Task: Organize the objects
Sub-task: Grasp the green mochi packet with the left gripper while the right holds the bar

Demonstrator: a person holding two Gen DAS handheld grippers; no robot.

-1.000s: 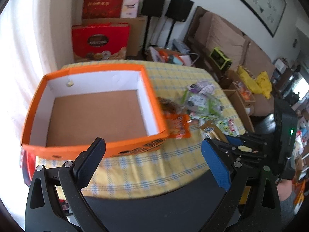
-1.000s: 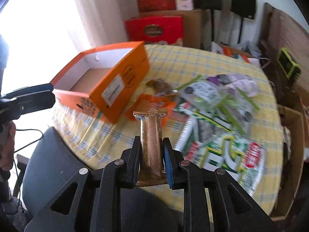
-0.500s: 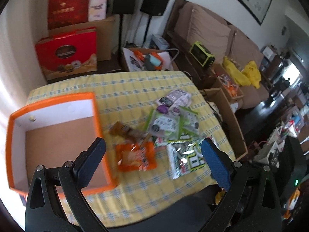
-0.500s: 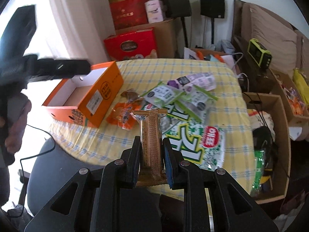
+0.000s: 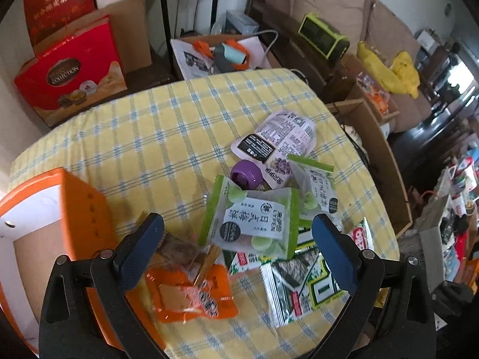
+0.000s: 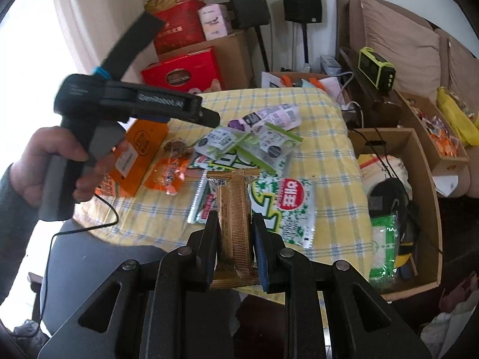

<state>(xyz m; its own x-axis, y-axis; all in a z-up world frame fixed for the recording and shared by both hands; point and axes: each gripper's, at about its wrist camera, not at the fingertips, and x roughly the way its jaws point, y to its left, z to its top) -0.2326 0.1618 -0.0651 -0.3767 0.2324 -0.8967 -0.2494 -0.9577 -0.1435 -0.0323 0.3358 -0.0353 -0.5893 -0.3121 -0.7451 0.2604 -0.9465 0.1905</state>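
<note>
Right gripper (image 6: 235, 239) clamps the gold wafer bar (image 6: 235, 209) mid-length; light, crushable, slick foil. Left gripper (image 5: 238, 239) hangs wide open, empty, above the table's (image 5: 149, 131) near edge.

The left gripper (image 5: 238, 233) has matte black plastic fingers (image 5: 140, 245) with dark blue ribbed pads and silver screws. The right gripper (image 6: 235, 227) looks alike. Beside it, a hand (image 6: 45, 161) wears a dark grey sleeve (image 6: 9, 209).

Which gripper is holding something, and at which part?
The right gripper clamps a slim golden-brown snack packet near its lower end. The left gripper holds nothing.
</note>
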